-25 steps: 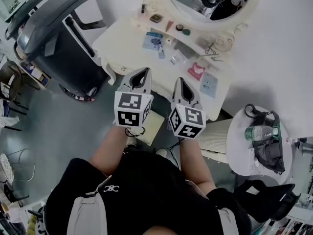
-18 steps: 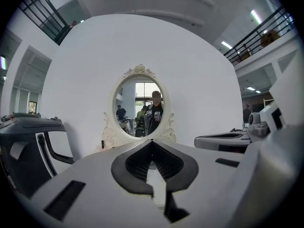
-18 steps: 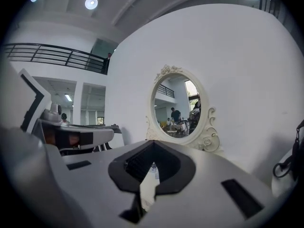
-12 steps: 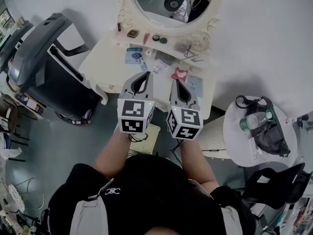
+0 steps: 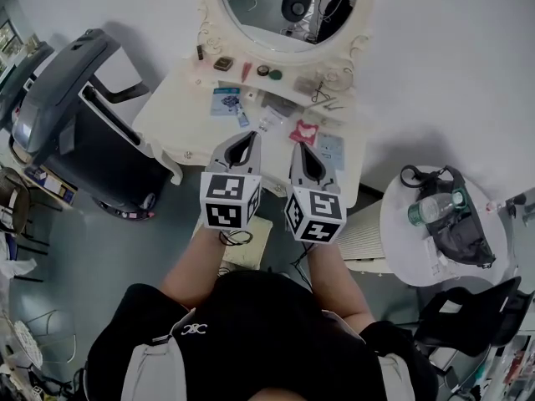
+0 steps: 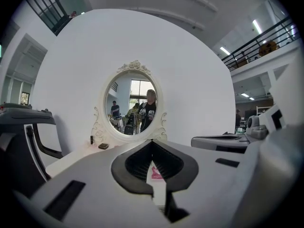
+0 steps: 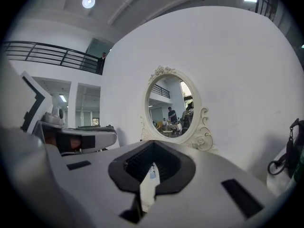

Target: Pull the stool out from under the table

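In the head view the left gripper (image 5: 248, 134) and the right gripper (image 5: 303, 143) are held side by side, close but apart, both pointing away from the person over the front edge of the white table (image 5: 171, 119). The stool (image 5: 255, 245) shows as a pale cream seat on the floor behind and below the left gripper's marker cube, on the person's side of the table edge; how far it reaches under the table cannot be told. Ahead of both grippers stands the oval mirror (image 5: 284, 7), with small items scattered on the tabletop between it and the jaw tips. Out to the right of the right gripper is a round side table (image 5: 401, 241) bearing a bottle (image 5: 435, 207) and a black bag (image 5: 464, 236); out to the left of the left gripper stands a dark grey machine (image 5: 71, 107). In the left gripper view the left gripper (image 6: 152, 141) has its jaw tips pressed together with nothing held; the mirror (image 6: 133, 103) rises straight ahead, and a pink item (image 6: 155, 173) on the table shows through the loop behind the tips. In the right gripper view the right gripper (image 7: 153, 142) is likewise closed and empty, with the mirror (image 7: 172, 110) ahead and slightly to its right.
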The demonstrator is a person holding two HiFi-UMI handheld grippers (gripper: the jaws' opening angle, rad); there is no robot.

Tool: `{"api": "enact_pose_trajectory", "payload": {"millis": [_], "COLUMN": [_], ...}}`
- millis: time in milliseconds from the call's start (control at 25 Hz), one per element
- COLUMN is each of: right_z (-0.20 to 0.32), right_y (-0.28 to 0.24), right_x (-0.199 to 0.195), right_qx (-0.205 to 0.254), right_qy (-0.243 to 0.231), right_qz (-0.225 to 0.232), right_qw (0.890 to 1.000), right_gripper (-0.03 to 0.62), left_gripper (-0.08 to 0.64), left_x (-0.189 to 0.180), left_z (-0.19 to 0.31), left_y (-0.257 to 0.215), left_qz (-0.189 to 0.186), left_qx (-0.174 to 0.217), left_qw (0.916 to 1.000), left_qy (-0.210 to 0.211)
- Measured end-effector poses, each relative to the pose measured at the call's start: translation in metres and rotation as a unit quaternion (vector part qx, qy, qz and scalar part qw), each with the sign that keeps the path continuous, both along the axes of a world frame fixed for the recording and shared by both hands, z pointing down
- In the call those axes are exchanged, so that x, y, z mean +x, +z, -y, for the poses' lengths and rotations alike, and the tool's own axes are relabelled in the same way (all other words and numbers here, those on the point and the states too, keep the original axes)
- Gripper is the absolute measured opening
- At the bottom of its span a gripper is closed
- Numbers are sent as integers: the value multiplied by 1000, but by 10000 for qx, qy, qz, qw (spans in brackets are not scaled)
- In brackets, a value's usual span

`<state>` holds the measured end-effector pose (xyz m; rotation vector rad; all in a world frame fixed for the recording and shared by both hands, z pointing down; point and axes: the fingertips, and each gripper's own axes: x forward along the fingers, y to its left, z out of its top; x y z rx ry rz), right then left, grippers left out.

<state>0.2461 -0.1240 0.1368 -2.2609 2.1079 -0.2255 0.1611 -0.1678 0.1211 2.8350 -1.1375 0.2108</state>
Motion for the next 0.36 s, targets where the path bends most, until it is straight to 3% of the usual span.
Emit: {"api": "enact_pose_trajectory", "payload": {"millis": [360], "right_z": [8], "right_y": [1], "right_x": [-4], "right_qx": [-8], "right_qy": [88], "right_qz": [-72], "right_qw": [9999], "right_gripper": [3], "left_gripper": [3], "left_x": [-8], "left_z": [9], "left_y": [10], "left_qz": [7], "left_qx": [-161], "left_qw": [9999], "left_qy": [-9]}}
